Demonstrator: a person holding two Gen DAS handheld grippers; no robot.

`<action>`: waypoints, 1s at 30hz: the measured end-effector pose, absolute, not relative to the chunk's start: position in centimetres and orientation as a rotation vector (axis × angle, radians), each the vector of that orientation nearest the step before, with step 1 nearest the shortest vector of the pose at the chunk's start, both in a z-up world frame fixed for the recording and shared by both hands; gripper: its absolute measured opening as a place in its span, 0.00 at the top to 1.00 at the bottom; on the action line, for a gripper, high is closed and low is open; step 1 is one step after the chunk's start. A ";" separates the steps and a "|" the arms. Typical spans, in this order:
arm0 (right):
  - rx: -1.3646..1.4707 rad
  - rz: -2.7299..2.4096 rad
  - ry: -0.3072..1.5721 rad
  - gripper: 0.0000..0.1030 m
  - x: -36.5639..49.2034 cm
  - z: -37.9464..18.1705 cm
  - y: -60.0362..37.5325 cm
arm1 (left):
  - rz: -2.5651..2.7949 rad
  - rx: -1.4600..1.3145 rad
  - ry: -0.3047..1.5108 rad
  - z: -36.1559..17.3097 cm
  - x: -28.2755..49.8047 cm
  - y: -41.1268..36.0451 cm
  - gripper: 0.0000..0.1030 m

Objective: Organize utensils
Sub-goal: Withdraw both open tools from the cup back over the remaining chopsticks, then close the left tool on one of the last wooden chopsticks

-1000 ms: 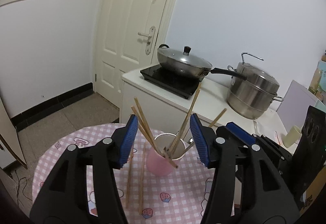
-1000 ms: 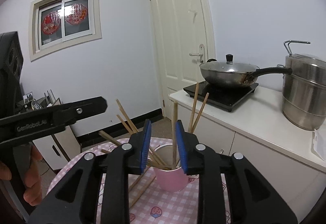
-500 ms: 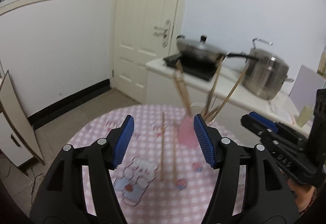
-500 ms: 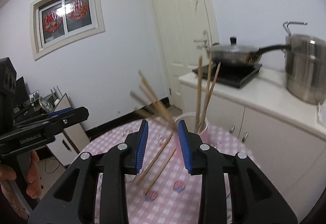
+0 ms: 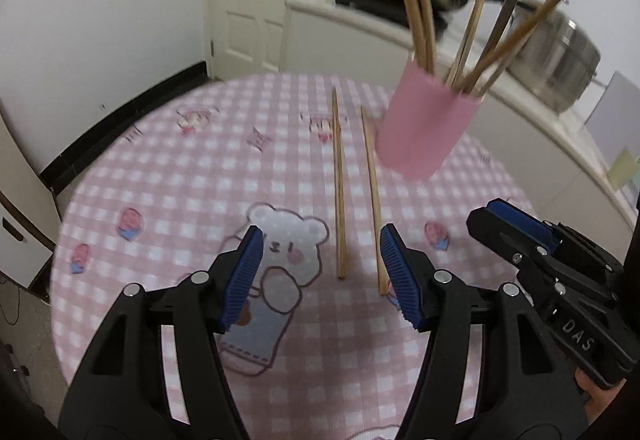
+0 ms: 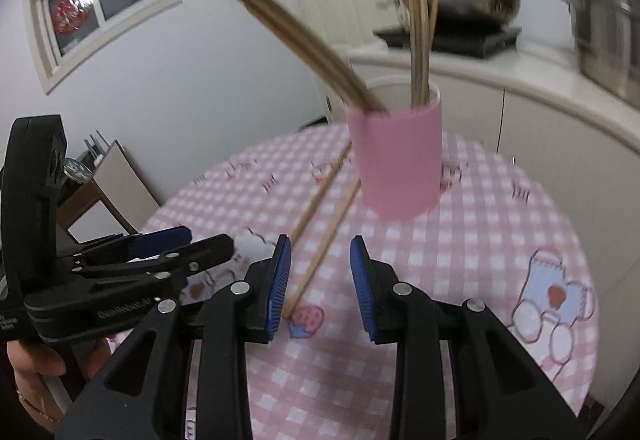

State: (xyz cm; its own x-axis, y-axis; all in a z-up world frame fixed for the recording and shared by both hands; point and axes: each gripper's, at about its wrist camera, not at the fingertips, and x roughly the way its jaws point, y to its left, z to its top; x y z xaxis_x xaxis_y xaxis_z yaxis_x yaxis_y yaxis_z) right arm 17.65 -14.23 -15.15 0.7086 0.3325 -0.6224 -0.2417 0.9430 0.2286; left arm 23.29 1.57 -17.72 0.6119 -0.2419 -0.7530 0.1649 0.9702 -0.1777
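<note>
Tipping down from the pink cup (image 5: 424, 128) within a second, the left hand-held gripper (image 5: 320, 272) now gapes wide and empty around two loose chopsticks (image 5: 339, 196) on the counter (image 5: 160, 176); the right hand-held gripper (image 6: 320, 280), narrower and empty, hovers nearby, cup beyond. A pickup looks next.

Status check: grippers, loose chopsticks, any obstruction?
Left gripper open, empty; right gripper open, empty. Two loose wooden chopsticks flat on the pink checked tablecloth. Pink cylindrical cup holds the others. Nothing blocking.
</note>
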 end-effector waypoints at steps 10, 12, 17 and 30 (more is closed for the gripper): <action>0.155 0.299 0.790 0.72 19.2 -17.8 -14.3 | -0.255 -0.065 0.979 -21.6 26.5 0.0 0.64; 0.155 0.301 0.797 0.71 19.5 -18.1 -14.0 | -0.251 -0.045 0.976 -21.8 26.6 -0.3 0.66; 0.151 0.305 0.815 0.70 20.3 -18.7 -13.4 | -0.233 0.017 0.957 -21.9 26.8 -0.9 0.88; 0.044 0.266 0.878 0.70 22.3 -19.9 -9.7 | -0.201 0.006 0.975 -21.6 24.7 2.6 0.94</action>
State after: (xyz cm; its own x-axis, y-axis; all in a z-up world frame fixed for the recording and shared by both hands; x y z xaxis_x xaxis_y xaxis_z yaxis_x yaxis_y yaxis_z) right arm 22.27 -9.71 -19.89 0.6079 0.2478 -0.7544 -0.2119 0.9662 0.1466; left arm 24.72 2.63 -21.57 0.5443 -0.1666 -0.8222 0.1720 0.9814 -0.0849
